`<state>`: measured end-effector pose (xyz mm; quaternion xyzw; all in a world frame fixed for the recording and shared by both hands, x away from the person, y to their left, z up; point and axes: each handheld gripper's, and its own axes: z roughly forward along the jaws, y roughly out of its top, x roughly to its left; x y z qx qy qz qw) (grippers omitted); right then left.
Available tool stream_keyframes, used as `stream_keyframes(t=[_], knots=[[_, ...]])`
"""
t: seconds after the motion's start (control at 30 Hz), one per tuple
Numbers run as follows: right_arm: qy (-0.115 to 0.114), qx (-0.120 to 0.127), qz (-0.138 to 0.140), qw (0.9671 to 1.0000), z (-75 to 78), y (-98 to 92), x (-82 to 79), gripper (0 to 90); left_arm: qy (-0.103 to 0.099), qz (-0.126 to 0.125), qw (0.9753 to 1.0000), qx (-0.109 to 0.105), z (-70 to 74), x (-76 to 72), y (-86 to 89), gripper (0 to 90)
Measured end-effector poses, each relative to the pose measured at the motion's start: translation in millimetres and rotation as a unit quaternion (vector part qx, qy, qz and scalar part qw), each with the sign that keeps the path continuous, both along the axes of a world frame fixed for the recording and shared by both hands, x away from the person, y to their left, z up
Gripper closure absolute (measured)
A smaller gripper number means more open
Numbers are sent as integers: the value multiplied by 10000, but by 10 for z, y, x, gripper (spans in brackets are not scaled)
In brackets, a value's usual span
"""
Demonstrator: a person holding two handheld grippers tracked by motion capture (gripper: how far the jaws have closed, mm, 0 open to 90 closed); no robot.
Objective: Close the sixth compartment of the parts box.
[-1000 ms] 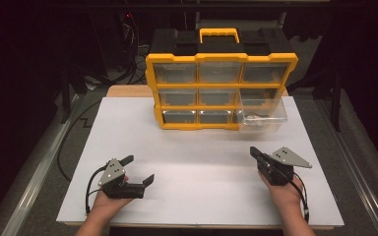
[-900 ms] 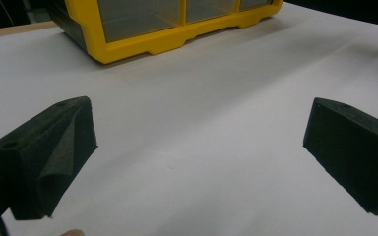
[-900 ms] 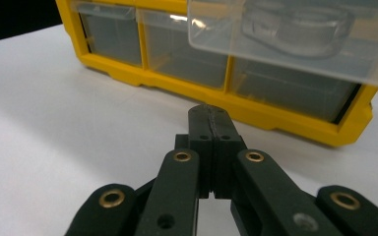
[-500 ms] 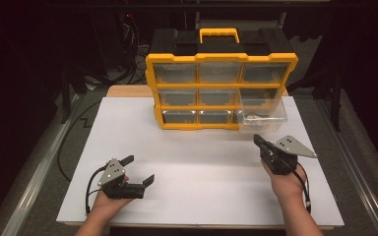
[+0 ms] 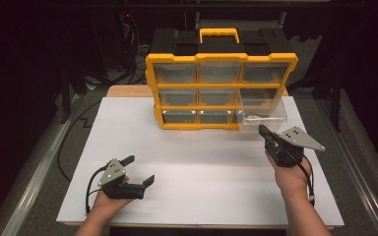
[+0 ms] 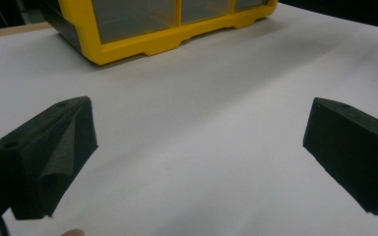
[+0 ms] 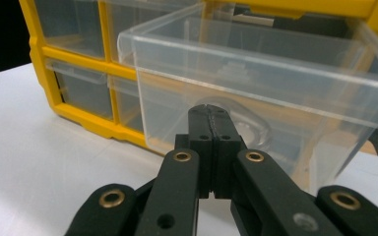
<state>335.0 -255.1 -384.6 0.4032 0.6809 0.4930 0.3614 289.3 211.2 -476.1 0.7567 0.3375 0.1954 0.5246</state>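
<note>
1. The clear drawer (image 5: 262, 114) sticks out of the bottom-right slot of the yellow organizer (image 5: 220, 91), at about 1 o'clock on the white surface (image 5: 202, 167). Something small lies inside it, too faint to name.
2. The right gripper (image 5: 265, 132) sits at about 4 o'clock, just in front of the drawer. In the right gripper view its jaws are pressed together, with the tips right at the drawer front (image 7: 256, 103); I cannot tell whether they touch it.
3. The left gripper (image 5: 139, 171) rests low at 7 o'clock, jaws spread wide over bare surface, well apart from the organizer.
4. Judged from this, the drawer is about to be pushed shut.
5. Risk: a push off the drawer's centre could skew it and jam it in its slot.
6. Risk: nothing braces the organizer, so a firm push may slide the whole cabinet toward 12 o'clock.
7. Risk: the closed tips may skid off the smooth plastic face.
</note>
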Motion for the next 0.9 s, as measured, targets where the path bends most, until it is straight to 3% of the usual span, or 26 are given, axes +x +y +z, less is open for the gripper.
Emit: stream_keyframes(t=[0.13, 0.9], knots=[[-105, -35, -29, 9999, 55, -22, 7, 900, -11, -4, 10000, -24, 2, -4, -3, 10], [-120, -125, -100, 9998, 161, 1, 112, 900, -37, -19, 10000, -62, 10, -11, 11, 9]])
